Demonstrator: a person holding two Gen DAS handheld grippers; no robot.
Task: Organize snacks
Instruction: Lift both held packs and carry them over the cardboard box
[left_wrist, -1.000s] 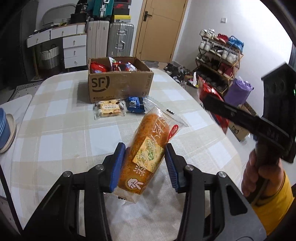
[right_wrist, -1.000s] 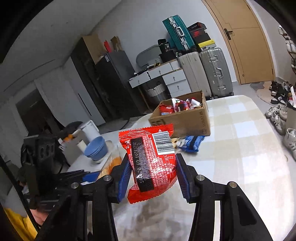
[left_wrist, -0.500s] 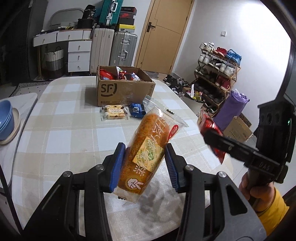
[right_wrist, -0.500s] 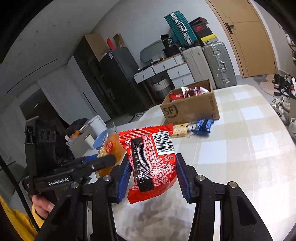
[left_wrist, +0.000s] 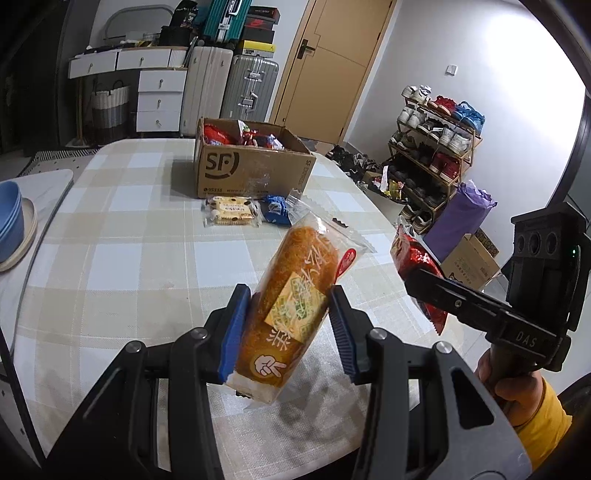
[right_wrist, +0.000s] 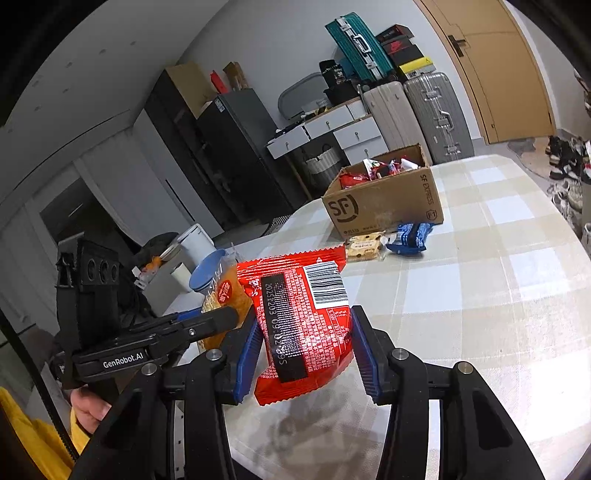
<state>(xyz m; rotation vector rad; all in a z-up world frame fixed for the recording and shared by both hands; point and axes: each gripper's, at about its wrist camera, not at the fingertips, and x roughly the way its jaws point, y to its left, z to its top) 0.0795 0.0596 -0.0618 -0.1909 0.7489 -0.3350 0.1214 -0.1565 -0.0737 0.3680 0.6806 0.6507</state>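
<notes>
Two snacks are in the air at once, both well short of the cardboard box (left_wrist: 255, 171) that serves as the collecting point on the checked tablecloth (left_wrist: 122, 258). Clamped between the blue pads of the left gripper (left_wrist: 286, 330) is a long orange bread pack (left_wrist: 295, 299), tilted with its clear crimped end toward the box; the right gripper (right_wrist: 304, 349) pinches a red snack packet (right_wrist: 306, 317), barcode side facing its camera. Several wrappers, mostly red, already fill the box, so a good share of the sorting looks done. Left on the cloth just in front of the box are a pale biscuit pack (left_wrist: 231, 215) and, touching or nearly touching it, a blue wrapped snack (left_wrist: 276, 209); by my reading the two held items go in next and those two follow. Only the left wrist view shows the shoe rack (left_wrist: 432, 147) and a purple bag (left_wrist: 458, 218) off to the side of the box, along with the hand (left_wrist: 513, 380) and yellow sleeve carrying the right gripper. Only the right wrist view shows the packet's printed date strip, the dark cabinets far beyond the box, and how closely the orange pack rides beside the red one. Blue bowls (left_wrist: 9, 218) sit at the table's far side from the rack.
</notes>
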